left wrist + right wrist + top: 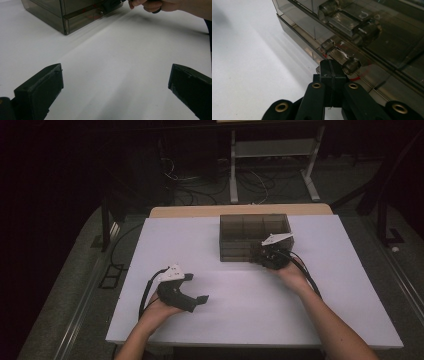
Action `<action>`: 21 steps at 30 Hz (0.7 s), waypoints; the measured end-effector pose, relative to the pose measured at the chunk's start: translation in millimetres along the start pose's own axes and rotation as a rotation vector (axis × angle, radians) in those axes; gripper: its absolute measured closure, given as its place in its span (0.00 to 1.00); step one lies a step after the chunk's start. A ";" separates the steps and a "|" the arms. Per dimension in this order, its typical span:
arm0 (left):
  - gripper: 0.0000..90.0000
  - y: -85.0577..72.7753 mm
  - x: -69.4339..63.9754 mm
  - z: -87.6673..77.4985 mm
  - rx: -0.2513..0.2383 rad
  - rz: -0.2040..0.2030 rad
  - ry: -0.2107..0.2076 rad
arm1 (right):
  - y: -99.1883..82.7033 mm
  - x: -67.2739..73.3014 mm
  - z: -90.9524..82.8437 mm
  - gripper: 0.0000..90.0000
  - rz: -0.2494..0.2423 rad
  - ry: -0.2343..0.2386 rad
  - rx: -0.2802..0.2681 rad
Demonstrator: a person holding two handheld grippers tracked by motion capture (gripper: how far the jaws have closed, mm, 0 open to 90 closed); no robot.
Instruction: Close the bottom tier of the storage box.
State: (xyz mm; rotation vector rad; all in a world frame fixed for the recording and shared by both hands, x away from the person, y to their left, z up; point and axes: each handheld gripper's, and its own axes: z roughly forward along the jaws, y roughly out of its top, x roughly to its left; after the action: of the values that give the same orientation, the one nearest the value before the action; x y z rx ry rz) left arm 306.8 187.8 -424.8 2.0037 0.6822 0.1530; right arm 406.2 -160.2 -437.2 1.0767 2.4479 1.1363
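Note:
A smoky see-through drawer box stands at the back middle of the white table. My right gripper is at the box's front right corner. In the right gripper view its jaws are pressed together, tips against the front of a low drawer beside a clear handle knob; I see nothing between them. My left gripper rests low over the table's near left, jaws wide apart with bare table between them. The box corner and the right hand show far off in the left gripper view.
Beyond the table's far edge are a white metal stand and loose cables on the dark floor. Black cables trail from both grippers across the table. A dark frame stands left of the table.

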 end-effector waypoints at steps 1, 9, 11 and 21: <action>0.00 0.0 0.0 -0.1 0.000 -0.001 0.001 | 0.1 0.5 0.2 1.00 -0.001 -0.003 -0.001; 0.00 0.1 0.0 -0.6 -0.001 -0.001 0.001 | 0.0 3.8 -0.1 1.00 -0.014 -0.027 0.002; 0.00 0.0 0.1 -0.3 0.001 -0.001 0.000 | -0.3 4.2 -0.6 1.00 -0.019 -0.022 0.019; 0.00 0.1 0.2 -0.9 -0.003 -0.001 0.001 | -2.2 5.4 4.5 1.00 -0.030 -0.035 0.034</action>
State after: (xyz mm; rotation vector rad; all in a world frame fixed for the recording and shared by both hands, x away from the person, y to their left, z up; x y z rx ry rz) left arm 306.8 188.6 -424.3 2.0006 0.6829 0.1546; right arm 403.5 -154.8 -441.3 1.0569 2.4560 1.0617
